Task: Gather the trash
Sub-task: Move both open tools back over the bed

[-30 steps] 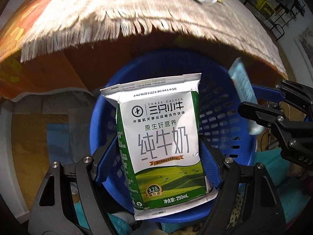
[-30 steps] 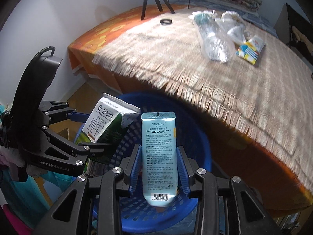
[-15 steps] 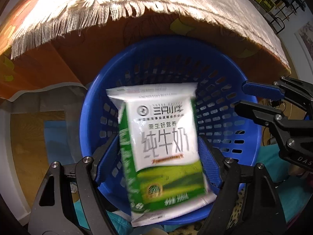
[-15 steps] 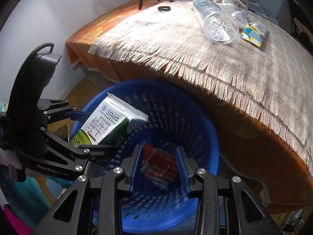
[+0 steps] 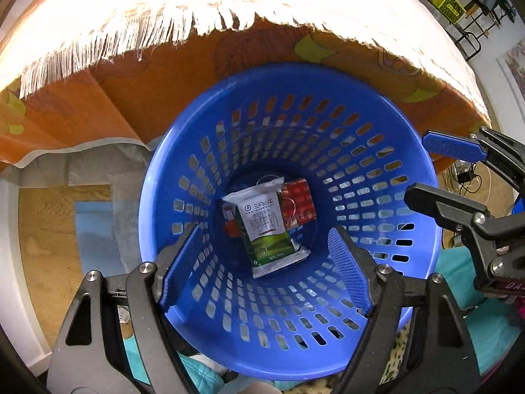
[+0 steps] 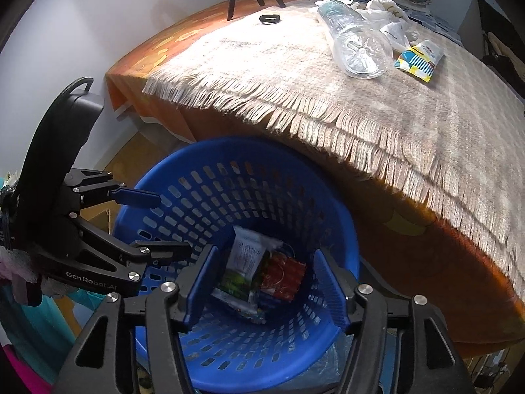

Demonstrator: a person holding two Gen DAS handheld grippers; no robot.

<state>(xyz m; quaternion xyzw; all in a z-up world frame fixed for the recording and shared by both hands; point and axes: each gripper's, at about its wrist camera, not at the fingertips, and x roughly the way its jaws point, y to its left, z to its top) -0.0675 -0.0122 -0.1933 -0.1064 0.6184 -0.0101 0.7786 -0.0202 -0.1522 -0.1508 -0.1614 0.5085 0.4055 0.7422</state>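
Bed [image 6: 377,105]: bottle [image 6: 354,46], packet [image 6: 418,60] left.
Basket [image 5: 183,151]: milk pouch [image 5: 265,226] in.
Left gripper [image 5: 265,262]: apart, empty.
Right gripper [image 6: 267,282]: just opened, empty.

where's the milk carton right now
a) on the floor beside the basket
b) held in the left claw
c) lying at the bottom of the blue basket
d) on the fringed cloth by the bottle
c: the milk carton lies at the bottom of the blue basket, partly over a red packet, and the open left claw above it holds nothing.
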